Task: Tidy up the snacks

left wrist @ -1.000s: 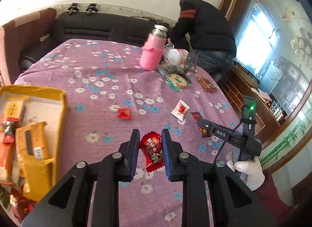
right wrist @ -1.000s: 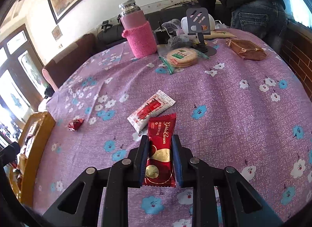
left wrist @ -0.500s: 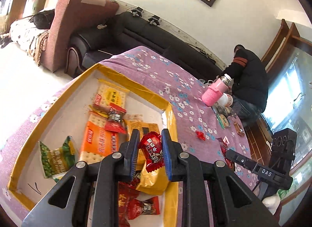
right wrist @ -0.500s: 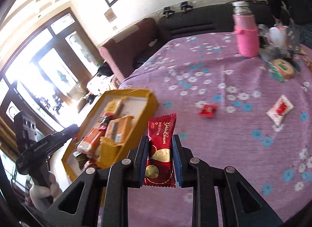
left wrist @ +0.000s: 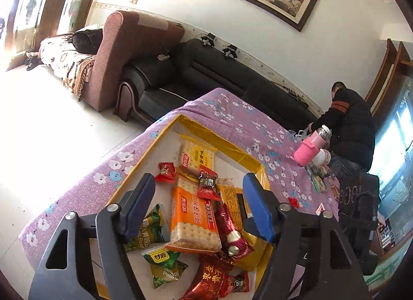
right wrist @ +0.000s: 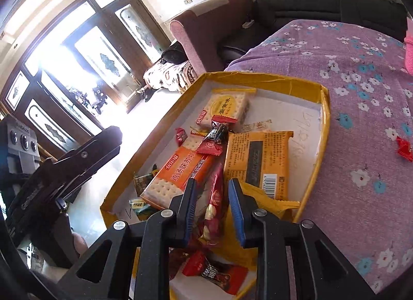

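Left gripper (left wrist: pixel 198 209): jaws spread wide, holding nothing, above the yellow cardboard box (left wrist: pixel 167 126) at the near left of the purple floral tablecloth (left wrist: pixel 232 116). Right gripper (right wrist: pixel 210 209): parted around, apparently not clamping, the red Golden Crown snack bar (right wrist: pixel 213 204) lying among cracker packs (right wrist: pixel 178 171). Farther right on the cloth: one red candy (right wrist: pixel 404 148).

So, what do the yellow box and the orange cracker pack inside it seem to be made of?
The yellow box looks like cardboard wrapped in glossy yellow tape: its rim is creased and shiny, and the floor inside is plain pale board with handwriting on it. The orange cracker pack seems to be thin plastic film, glossy, with a clear part that shows the crackers.
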Tool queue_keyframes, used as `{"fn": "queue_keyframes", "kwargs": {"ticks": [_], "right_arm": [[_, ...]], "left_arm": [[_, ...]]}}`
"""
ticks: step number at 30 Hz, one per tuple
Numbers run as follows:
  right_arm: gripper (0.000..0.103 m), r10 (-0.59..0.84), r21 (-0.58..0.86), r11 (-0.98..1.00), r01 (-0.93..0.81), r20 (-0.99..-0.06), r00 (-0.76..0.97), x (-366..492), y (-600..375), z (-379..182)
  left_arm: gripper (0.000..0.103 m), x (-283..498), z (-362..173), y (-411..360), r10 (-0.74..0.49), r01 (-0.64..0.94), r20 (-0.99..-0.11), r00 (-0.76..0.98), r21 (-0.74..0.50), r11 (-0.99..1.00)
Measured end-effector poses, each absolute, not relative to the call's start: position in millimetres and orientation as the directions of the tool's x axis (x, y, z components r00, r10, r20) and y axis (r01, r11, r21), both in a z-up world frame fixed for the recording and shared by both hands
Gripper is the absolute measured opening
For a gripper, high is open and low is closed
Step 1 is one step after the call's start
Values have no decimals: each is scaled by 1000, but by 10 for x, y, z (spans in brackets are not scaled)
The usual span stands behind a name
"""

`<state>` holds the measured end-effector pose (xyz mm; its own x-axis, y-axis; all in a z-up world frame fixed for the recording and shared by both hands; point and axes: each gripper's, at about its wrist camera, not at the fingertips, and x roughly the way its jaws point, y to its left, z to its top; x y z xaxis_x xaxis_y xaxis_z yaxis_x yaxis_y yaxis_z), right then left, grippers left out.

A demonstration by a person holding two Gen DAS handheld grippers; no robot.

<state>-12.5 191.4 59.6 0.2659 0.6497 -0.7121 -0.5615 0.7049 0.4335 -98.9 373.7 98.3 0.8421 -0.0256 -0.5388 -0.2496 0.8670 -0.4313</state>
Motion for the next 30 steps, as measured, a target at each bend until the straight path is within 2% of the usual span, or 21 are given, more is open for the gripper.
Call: {"fn": "queue_keyframes", "kwargs": {"ticks": [4, 6, 13, 19, 30], "right_arm": [[29, 645, 408, 714, -569, -699, 309, -211, 1858, 715], [35, 646, 402, 720, -566, -687, 333, -258, 1747, 774], [38, 618, 380, 760, -528, -673, 406, -448, 1219, 868], [40, 606, 400, 784, -474, -658, 447, -546, 714, 876], [43, 564, 464, 825, -324, -629, 536, -556, -307, 831]], "left_arm": [[80, -1151, 1103, 3747, 4, -251, -481, 876, -450, 857], [82, -1205, 1160, 3690, 46, -270, -468, 883, -424, 864], [85, -1176, 1349, 3102, 175, -309, -505, 845, -195, 931], [85, -1096, 1416, 2559, 187, -265, -540, 821, -69, 962], [85, -1083, 1492, 1812, 170, -166, -551, 817, 57, 984]]}}
